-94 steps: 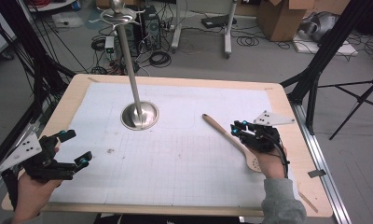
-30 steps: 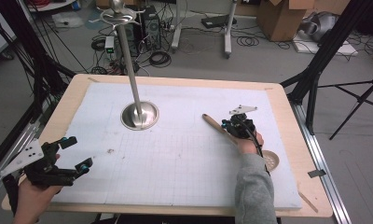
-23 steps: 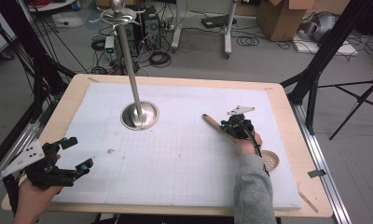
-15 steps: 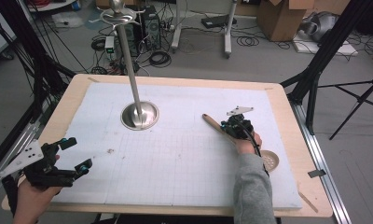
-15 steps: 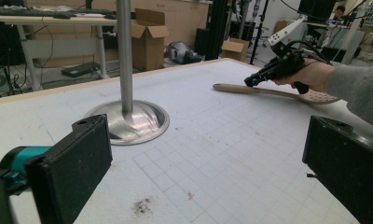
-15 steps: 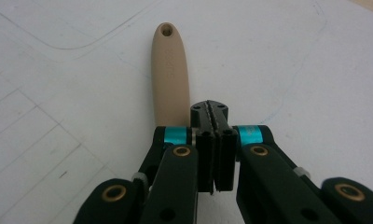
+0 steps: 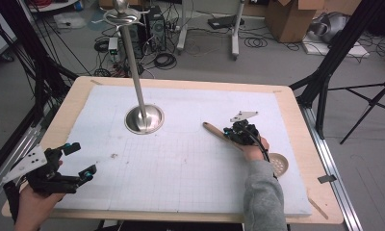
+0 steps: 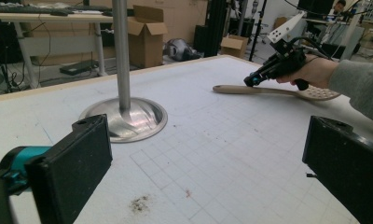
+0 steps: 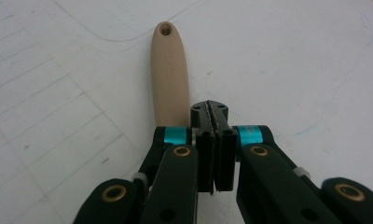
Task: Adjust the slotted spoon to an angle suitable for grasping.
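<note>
**Two grippers, one wooden spoon beside the steel stand**

From the high view I take the steel stand (image 7: 143, 118) as my landmark: a round base on the white gridded mat (image 7: 181, 163) with a tall pole rising from it. To the right of that base lies the wooden slotted spoon (image 7: 214, 130), handle end nearest the stand, perforated head (image 7: 278, 164) farthest from it and close to the table's wooden border (image 7: 320, 159). My right gripper (image 7: 231, 132) sits over the middle of the spoon's handle, the grey-sleeved arm behind it. My left gripper (image 7: 80, 160) is well to the near-left of the stand, at the mat's edge, jaws spread wide with nothing between them.

From the left gripper view, my own two black jaws stand far apart at either side, bare mat between them. The stand's base (image 8: 128, 119) is just ahead, and beyond it to the right lies the spoon (image 8: 240, 89) with the right gripper (image 8: 251, 81) down on its handle.

From the right gripper view, the right gripper (image 9: 214, 114) has its pads pressed together, no gap showing. The spoon's handle (image 9: 169, 74), with a hole at its tip, runs just beside the closed jaws, on their left, not between them.
</note>
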Available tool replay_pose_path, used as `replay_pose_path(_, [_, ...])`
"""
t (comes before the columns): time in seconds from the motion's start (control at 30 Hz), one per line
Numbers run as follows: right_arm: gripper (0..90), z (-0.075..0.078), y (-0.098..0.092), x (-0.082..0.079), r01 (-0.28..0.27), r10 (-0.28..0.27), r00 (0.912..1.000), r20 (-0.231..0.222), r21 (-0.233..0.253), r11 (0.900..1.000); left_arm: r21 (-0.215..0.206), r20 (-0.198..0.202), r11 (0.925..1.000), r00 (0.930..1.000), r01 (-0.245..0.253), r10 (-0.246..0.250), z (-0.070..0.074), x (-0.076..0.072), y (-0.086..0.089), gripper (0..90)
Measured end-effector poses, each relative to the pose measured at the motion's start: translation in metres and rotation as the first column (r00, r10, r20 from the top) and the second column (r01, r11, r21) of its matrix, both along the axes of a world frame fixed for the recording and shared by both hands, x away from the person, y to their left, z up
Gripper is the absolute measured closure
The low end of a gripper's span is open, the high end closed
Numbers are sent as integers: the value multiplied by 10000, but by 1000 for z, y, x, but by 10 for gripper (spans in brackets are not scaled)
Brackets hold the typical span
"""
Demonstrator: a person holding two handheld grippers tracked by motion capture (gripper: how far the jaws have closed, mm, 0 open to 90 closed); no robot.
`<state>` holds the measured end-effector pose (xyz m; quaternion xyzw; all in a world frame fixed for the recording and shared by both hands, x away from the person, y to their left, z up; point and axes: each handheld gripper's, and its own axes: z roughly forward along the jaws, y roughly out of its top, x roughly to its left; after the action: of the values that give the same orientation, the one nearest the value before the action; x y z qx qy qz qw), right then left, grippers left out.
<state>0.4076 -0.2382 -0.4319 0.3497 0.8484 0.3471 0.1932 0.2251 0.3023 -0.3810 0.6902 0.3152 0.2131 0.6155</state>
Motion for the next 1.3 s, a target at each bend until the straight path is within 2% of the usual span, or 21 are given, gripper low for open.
replay_pose_path(0.2, [900,0,3,-2,-572,572,9984,-17,-60,9983,29,6,10000,10000,25,-25,0,0,-1,17])
replay_pose_path(0.4, [900,-2,13,-5,-1274,1273,9916,-212,-48,9918,34,1,10000,10000,20,-20,0,0,-1,17])
replay_pose_path(0.8, [900,-2,25,-11,-2302,2299,9723,-414,-40,9731,80,-7,9999,10000,61,-61,0,0,-1,17])
replay_pose_path(0.97, [900,-2,30,-15,-2777,2771,9596,-487,-53,9607,77,-11,9999,10000,66,-66,0,0,-2,17])
replay_pose_path(1.17, [900,-1,30,-15,-2774,2777,9594,-486,132,9607,93,-13,9999,9999,108,-108,0,0,-2,17])
replay_pose_path(1.3, [900,6,23,-17,-2694,2703,9624,-280,311,9625,92,-4,9999,9999,106,-106,0,0,-2,17])
